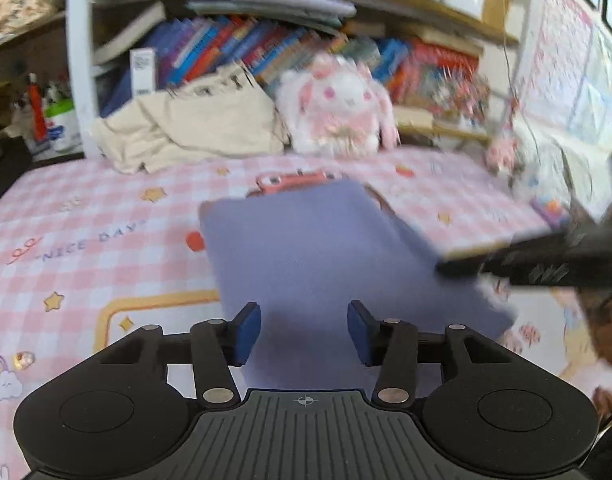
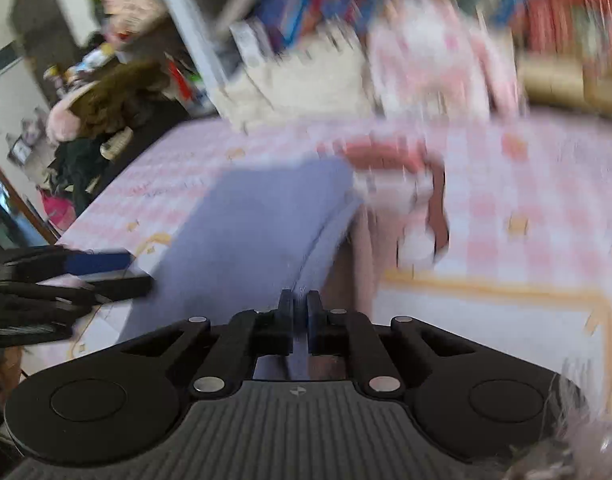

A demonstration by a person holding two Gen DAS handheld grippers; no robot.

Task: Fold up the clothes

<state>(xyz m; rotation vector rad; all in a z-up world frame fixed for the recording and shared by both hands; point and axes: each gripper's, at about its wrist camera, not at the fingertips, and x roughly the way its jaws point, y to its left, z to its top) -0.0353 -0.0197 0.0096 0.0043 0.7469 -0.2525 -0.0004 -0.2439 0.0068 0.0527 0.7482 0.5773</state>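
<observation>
A lavender-blue garment lies folded flat on the pink checked bed sheet. My left gripper hovers open above its near edge, with nothing between the blue pads. The right gripper comes in from the right at the garment's right edge. In the right wrist view the same garment rises in a ridge to my right gripper, whose fingers are shut on its edge. The left gripper shows at the left of that view, open. The right wrist view is blurred.
A beige cloth heap and a white-pink plush toy sit at the bed's far side below a bookshelf. A red-pink item lies just behind the garment. A white post stands at the left.
</observation>
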